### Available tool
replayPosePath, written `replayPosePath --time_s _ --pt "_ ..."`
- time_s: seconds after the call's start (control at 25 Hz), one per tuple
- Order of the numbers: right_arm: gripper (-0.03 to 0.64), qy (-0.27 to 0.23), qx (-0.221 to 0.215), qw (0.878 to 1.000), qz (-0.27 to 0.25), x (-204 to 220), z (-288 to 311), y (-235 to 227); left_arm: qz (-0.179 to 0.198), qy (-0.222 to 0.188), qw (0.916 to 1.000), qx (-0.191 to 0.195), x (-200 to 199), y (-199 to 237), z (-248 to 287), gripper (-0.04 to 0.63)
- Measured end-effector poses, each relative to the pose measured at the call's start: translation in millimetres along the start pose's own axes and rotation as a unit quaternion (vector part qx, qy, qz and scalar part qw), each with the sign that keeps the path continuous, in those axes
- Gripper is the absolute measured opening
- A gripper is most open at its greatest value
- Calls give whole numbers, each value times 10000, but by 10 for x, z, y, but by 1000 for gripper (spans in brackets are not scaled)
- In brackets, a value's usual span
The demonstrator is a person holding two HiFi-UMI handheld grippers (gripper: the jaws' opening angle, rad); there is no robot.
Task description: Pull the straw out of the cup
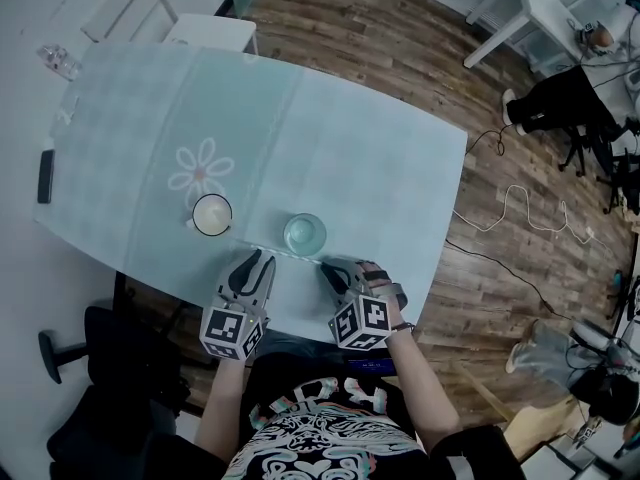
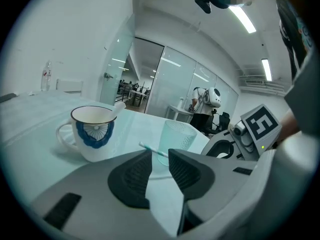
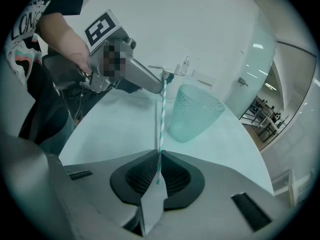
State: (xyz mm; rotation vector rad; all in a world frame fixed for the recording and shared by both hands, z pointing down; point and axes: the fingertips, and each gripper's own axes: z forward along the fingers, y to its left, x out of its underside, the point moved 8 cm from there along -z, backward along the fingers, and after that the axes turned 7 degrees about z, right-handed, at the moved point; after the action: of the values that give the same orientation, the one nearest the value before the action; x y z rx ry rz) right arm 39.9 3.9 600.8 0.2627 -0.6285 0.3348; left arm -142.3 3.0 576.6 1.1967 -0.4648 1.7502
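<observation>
A striped straw is out of the empty teal cup and hangs over the table's near edge. My right gripper is shut on one end of it. The other end reaches the tips of my left gripper, whose jaws stand open. In the left gripper view that straw end shows just beyond the gap of the left gripper, with no pad pressing on it. The teal cup stands upright behind it, and it also shows in the right gripper view. My right gripper is right of the cup.
A white mug with a blue pattern stands left of the cup. A dark flat object lies at the table's left edge and a bottle at its far left corner. Cables run over the wooden floor.
</observation>
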Motion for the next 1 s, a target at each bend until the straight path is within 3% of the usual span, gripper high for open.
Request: replayPosePath --time_s 0.28,0.6,0.8,1.0 --pt "41 320 115 9994 -61 12 76 -16 -138 164 9998 -36 116 15 -15 120" --pt "46 160 122 9998 75 -28 77 -36 -332 217 9992 -96 210 99 -55 120" --pt "40 -112 491 9987 90 -99 -6 -55 -305 124 9995 -38 167 66 -50 116" --pt "26 -859 920 9904 569 -334 -153 -19 -73 -69 9999 -31 49 -28 -107 106"
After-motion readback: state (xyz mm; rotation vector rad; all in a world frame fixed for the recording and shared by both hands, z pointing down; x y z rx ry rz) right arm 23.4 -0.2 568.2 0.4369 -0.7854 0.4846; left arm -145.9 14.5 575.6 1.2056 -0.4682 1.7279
